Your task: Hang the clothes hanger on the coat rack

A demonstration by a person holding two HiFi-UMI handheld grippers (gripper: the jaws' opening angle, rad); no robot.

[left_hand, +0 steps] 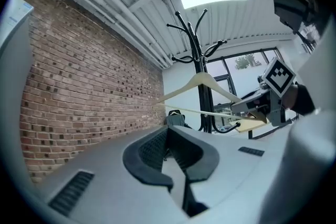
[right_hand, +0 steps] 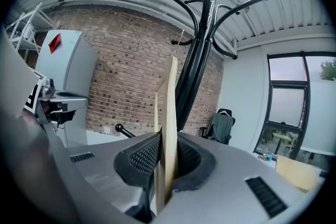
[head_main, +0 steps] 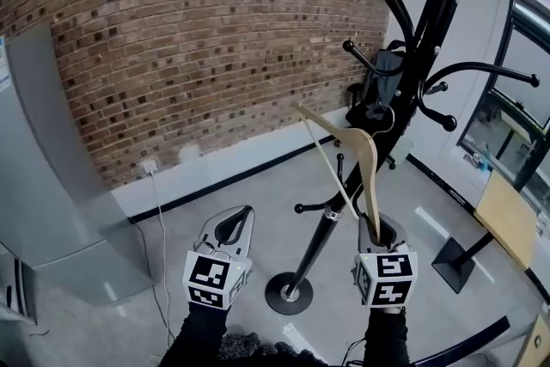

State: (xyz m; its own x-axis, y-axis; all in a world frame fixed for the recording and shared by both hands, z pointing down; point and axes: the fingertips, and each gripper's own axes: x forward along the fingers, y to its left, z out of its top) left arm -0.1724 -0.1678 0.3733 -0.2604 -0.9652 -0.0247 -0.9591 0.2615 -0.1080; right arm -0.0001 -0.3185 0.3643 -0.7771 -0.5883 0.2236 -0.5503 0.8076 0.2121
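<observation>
A pale wooden clothes hanger (head_main: pixel 342 143) stands up from my right gripper (head_main: pixel 379 229), which is shut on one end of it. Its dark hook (head_main: pixel 384 119) is close to the black coat rack (head_main: pixel 416 47); I cannot tell whether they touch. The rack's pole leans from a round base (head_main: pixel 288 293) up to several curved arms. In the right gripper view the hanger (right_hand: pixel 171 107) runs straight up between the jaws of my right gripper (right_hand: pixel 165 150), in front of the rack (right_hand: pixel 202 55). My left gripper (head_main: pixel 240 217) is lower left, shut and empty. The left gripper view shows the hanger (left_hand: pixel 201 82) ahead.
A brick wall (head_main: pixel 198 39) stands behind. A tall grey cabinet (head_main: pixel 43 168) is at the left, with a cable (head_main: pixel 157 211) trailing from a wall socket. An office chair with a jacket (head_main: pixel 384 69) is behind the rack. A wooden tabletop (head_main: pixel 509 217) and windows lie to the right.
</observation>
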